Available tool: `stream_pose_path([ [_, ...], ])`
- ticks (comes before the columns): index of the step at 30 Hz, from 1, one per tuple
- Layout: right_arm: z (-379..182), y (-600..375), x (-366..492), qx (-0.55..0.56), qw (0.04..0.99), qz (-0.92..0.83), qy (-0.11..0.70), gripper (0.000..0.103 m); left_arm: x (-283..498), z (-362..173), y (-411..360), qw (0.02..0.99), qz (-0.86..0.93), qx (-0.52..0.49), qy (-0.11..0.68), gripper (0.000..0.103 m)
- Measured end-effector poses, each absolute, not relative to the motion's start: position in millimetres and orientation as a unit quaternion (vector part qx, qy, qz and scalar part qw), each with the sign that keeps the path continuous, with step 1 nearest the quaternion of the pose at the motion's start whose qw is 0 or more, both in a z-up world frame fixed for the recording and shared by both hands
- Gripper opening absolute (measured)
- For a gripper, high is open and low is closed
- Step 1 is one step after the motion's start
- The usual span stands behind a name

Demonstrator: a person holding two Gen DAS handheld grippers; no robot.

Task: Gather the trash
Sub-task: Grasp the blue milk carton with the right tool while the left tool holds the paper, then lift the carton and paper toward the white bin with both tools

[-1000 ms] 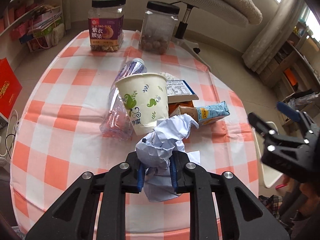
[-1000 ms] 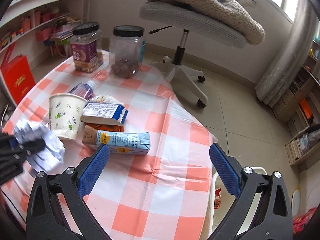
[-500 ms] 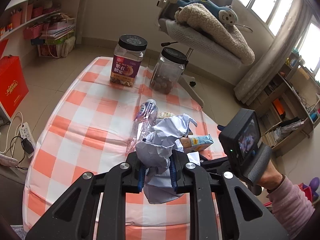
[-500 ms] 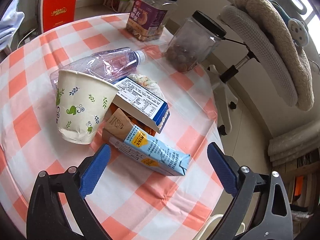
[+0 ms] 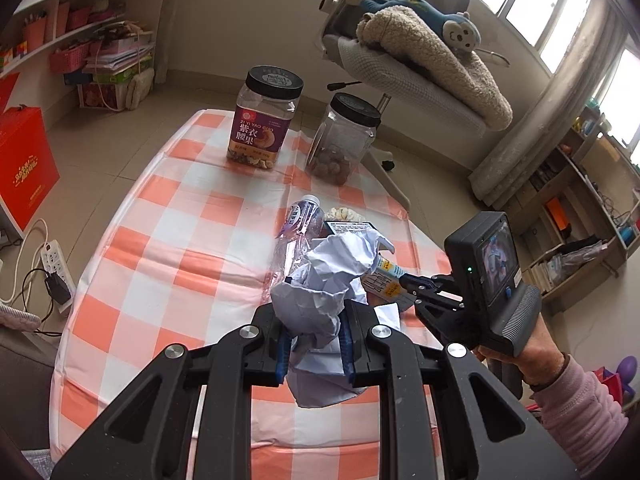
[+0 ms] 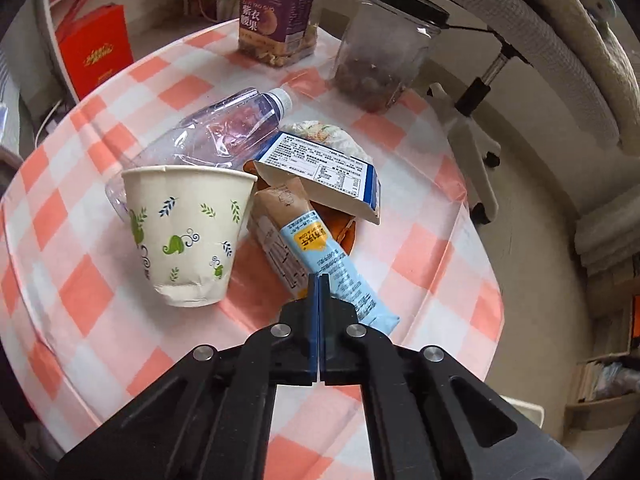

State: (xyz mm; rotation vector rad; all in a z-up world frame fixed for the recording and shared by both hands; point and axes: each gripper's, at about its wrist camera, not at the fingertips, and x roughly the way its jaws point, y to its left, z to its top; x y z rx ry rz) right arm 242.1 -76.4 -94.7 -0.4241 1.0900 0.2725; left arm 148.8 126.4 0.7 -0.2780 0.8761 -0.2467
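Note:
My left gripper (image 5: 314, 350) is shut on a crumpled white paper ball (image 5: 332, 280) and holds it above the checked table (image 5: 168, 240). My right gripper (image 6: 319, 300) is shut with its pads together, nothing between them, tips just over a light blue drink carton (image 6: 320, 256); it also shows in the left wrist view (image 5: 416, 284). On the table lie a paper cup with a leaf print (image 6: 184, 236), a crushed clear plastic bottle (image 6: 216, 128), a blue and white box (image 6: 320, 168) and a snack wrapper (image 6: 324, 132).
Two black-lidded jars, one with a purple label (image 5: 260, 124) and one clear (image 5: 344, 140), stand at the table's far end. An office chair with a blanket (image 5: 420, 60) stands behind. A red box (image 5: 24, 168) and a power strip (image 5: 56, 260) are on the floor at left.
My right gripper has shut and dropped close over the blue carton. My left gripper has risen further with the paper ball, which now hides the cup.

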Motion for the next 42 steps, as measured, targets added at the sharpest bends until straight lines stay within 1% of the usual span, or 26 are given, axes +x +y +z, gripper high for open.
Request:
stream_pose_path([
  [4,-96.3,-81.2,229.5,-0.145,0.821,0.145,0.533,0.000,146.5,-0.8,127.3,0.888,-0.119,-0.138,0.423,0.020],
  [5,-94.4,-82.8,227.8,-0.142,0.825,0.144,0.527,0.002,145.7,-1.3,128.1,0.887,-0.119,-0.139,0.424,0.020],
  [6,-91.8,-83.5,226.4,-0.148,0.831,0.143,0.517,0.019,145.3,-2.0,129.0,0.886,-0.119,-0.141,0.425,0.020],
  [7,-90.5,-83.5,227.3,-0.163,0.834,0.144,0.507,0.050,145.1,-2.8,129.9,0.885,-0.119,-0.142,0.426,0.020],
  [8,-89.7,-83.7,229.8,-0.178,0.834,0.145,0.502,0.062,145.3,-3.5,130.3,0.885,-0.119,-0.143,0.427,0.020],
  [9,-89.7,-83.4,232.0,-0.190,0.834,0.146,0.498,0.069,145.8,-4.2,130.8,0.885,-0.119,-0.143,0.428,0.020],
  [10,-90.3,-84.4,236.4,-0.200,0.831,0.148,0.497,0.067,146.7,-4.9,131.3,0.884,-0.117,-0.142,0.429,0.020],
  [13,-99.0,-84.6,254.4,-0.205,0.825,0.150,0.505,0.067,149.6,-7.2,131.2,0.883,-0.114,-0.141,0.432,0.020],
  [17,-127.1,-81.3,274.6,-0.208,0.810,0.141,0.530,0.065,154.6,-10.9,129.8,0.881,-0.110,-0.139,0.438,0.020],
  [18,-135.4,-81.2,277.8,-0.205,0.805,0.141,0.539,0.057,155.3,-11.4,128.8,0.881,-0.110,-0.137,0.439,0.020],
  [19,-142.5,-81.6,279.2,-0.196,0.799,0.144,0.550,0.039,156.2,-11.4,127.6,0.881,-0.110,-0.135,0.439,0.020],
  [21,-147.2,-82.1,277.1,-0.183,0.802,0.137,0.552,0.035,156.8,-11.7,126.3,0.882,-0.109,-0.132,0.438,0.020],
  [22,-145.2,-81.8,273.9,-0.176,0.805,0.140,0.549,0.031,157.1,-11.6,126.1,0.883,-0.108,-0.132,0.438,0.020],
  [25,-127.7,-79.6,262.9,-0.152,0.819,0.148,0.534,0.030,156.4,-10.6,126.0,0.884,-0.107,-0.134,0.435,0.020],
  [29,-82.1,-75.4,246.7,-0.110,0.846,0.161,0.497,0.030,152.8,-6.4,125.0,0.890,-0.102,-0.131,0.424,0.020],
  [35,-18.1,-71.0,209.3,-0.075,0.882,0.164,0.435,0.030,145.9,4.1,120.8,0.907,-0.090,-0.118,0.394,0.020],
  [39,5.6,-77.6,183.4,-0.052,0.907,0.150,0.390,0.030,139.7,10.4,116.1,0.919,-0.082,-0.110,0.370,0.020],
  [42,8.2,-85.6,171.7,-0.040,0.923,0.135,0.358,0.030,136.4,12.2,109.2,0.927,-0.076,-0.098,0.354,0.020],
])
